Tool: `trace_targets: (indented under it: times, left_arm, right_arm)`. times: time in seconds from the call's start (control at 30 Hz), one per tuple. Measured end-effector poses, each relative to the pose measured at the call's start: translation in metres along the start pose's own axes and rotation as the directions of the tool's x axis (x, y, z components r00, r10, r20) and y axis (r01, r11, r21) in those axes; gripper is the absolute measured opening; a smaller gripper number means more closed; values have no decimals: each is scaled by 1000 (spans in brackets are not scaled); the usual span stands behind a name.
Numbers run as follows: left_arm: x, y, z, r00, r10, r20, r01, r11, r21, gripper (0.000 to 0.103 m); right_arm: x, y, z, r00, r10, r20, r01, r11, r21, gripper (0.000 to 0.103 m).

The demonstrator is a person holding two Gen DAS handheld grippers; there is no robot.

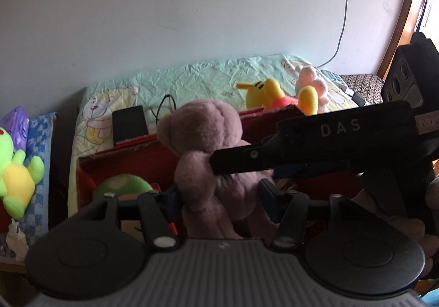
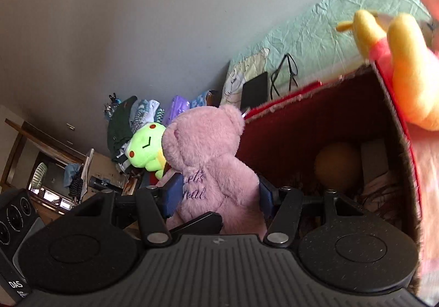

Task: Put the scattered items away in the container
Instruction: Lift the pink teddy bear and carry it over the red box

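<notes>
Pink bear (image 2: 211, 167) between gripper (image 2: 219, 194) fingers

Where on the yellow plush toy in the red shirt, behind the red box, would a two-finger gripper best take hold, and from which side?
Grip the yellow plush toy in the red shirt at its raised yellow limb, probably coming from above over the red box wall. The limb sticks up clear of the rim and looks narrow and soft enough to pinch; the body sits partly hidden behind the wall.
</notes>
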State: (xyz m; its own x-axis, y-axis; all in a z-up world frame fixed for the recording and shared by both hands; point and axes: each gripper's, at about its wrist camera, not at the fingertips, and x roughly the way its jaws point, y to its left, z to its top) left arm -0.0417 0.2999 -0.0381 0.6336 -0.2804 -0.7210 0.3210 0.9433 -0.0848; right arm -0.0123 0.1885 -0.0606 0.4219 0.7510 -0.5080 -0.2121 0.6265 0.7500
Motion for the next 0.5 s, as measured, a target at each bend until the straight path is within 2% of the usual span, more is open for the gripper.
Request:
trace_targets:
  times: [0.2,0.33,0.5]
  left_arm:
    - [23,21,-16,998,21,-67,-21,1000,10,60]
    - [27,28,-23,998,2,-63,-2,1000,1,59]
    - [21,21,-29,997,-13,-79,14,1000,13,59]
  right_arm:
    - [29,-9,-11,997,-39,-71,47,992,116,60]
    - [35,-2,-16,995,-82,-61,87,992,91,60]
    - [37,4,-16,986,-142,-90,148,987,62,60]
